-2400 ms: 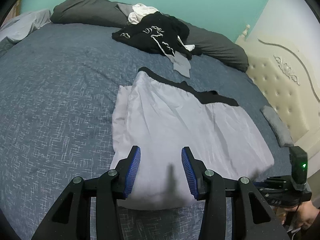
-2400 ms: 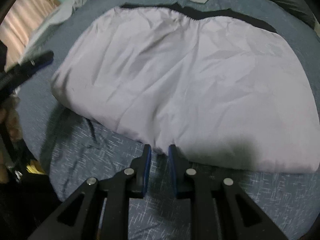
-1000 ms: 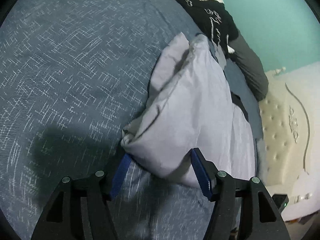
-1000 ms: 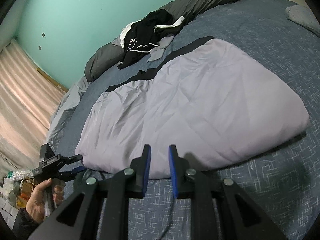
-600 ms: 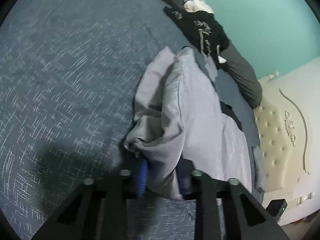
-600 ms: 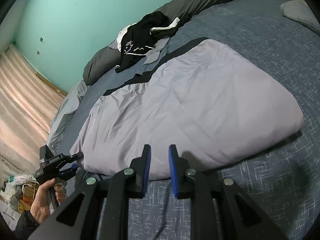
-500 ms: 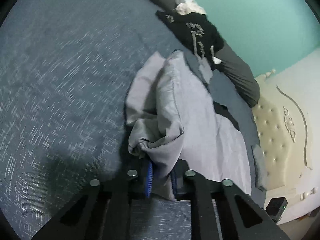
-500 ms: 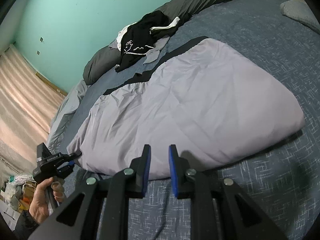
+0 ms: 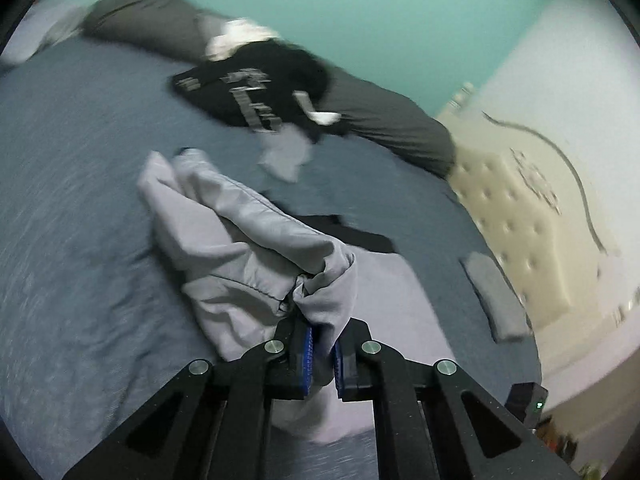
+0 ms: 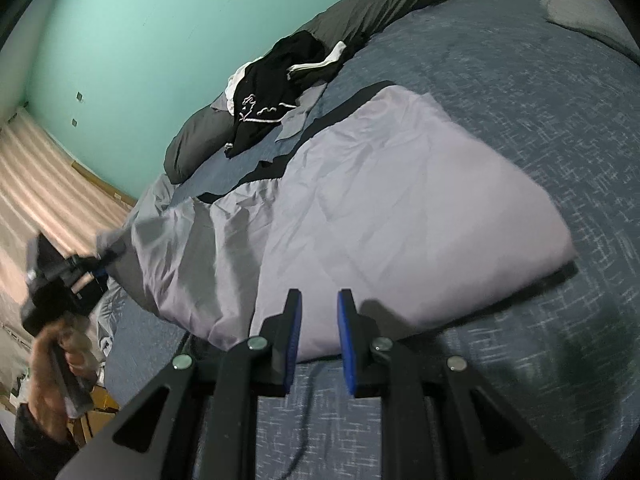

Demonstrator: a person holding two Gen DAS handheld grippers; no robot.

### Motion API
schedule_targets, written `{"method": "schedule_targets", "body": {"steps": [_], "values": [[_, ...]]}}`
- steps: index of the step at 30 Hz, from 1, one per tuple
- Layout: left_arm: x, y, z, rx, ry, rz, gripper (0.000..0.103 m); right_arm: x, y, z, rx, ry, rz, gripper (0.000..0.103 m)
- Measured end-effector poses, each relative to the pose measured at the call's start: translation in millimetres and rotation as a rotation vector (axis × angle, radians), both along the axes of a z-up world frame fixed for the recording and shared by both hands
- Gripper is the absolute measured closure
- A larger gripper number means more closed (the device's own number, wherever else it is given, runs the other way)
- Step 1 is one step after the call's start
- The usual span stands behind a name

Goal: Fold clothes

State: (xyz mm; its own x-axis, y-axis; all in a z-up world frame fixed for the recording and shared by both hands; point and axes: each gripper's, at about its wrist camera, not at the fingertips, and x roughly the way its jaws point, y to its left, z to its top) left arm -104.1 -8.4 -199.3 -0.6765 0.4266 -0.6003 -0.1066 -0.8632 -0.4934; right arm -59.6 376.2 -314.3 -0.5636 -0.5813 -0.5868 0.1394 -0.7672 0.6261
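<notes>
Left gripper [image 9: 321, 354] clamped on bunched corner of grey shorts [image 10: 400, 208], rest spread on bed [image 10: 540, 88]. Right gripper [image 10: 318, 340] slightly open, empty. Thin bite; could slip mid-fold, leaving crooked crease.

Blue bedspread [image 10: 520, 128], cream headboard [image 9: 520, 216]
</notes>
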Motion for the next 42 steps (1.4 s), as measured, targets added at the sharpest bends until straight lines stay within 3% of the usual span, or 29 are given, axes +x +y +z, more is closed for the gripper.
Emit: {"method": "schedule_targets", "body": {"steps": [6, 11, 14, 17, 19, 21, 23, 26, 29, 32, 36, 42], "values": [[-23, 116, 3, -0.075, 0.004, -0.199, 0.095, 1, 25, 0, -0.025, -0.001, -0.043, 0.086], [-34, 203, -49, -0.135, -0.115, -0.376, 0.094, -2, 51, -3, -0.049, -0.017, -0.105, 0.086], [-30, 225, -61, -0.166, -0.16, -0.426, 0.093, -4, 62, -7, -0.075, -0.027, -0.139, 0.086], [-21, 223, -47, -0.157, -0.145, -0.434, 0.081, -8, 68, -8, -0.09, -0.035, -0.156, 0.086], [-14, 208, -28, -0.138, -0.112, -0.405, 0.065, -10, 71, -8, -0.1, -0.033, -0.161, 0.086], [-14, 183, -14, -0.092, -0.098, -0.348, 0.057, -11, 72, -6, -0.112, -0.027, -0.164, 0.086], [-13, 159, -6, -0.075, -0.091, -0.294, 0.057, -13, 71, -3, -0.13, -0.012, -0.16, 0.086], [-10, 123, -4, -0.129, -0.098, -0.216, 0.057, -14, 69, 3, -0.158, 0.019, -0.161, 0.065], [-8, 95, -20, -0.176, -0.142, -0.157, 0.057, -12, 69, 14, -0.17, 0.066, -0.186, 0.06], [-2, 82, -39, -0.219, -0.18, -0.132, 0.057, -14, 68, 22, -0.167, 0.105, -0.199, 0.047], [2, 81, -60, -0.239, -0.212, -0.138, 0.057, -24, 56, 28, -0.16, 0.129, -0.166, 0.044], [10, 99, -76, -0.288, -0.221, -0.192, 0.057, -42, 38, 19, -0.101, 0.086, -0.127, 0.044]]}}
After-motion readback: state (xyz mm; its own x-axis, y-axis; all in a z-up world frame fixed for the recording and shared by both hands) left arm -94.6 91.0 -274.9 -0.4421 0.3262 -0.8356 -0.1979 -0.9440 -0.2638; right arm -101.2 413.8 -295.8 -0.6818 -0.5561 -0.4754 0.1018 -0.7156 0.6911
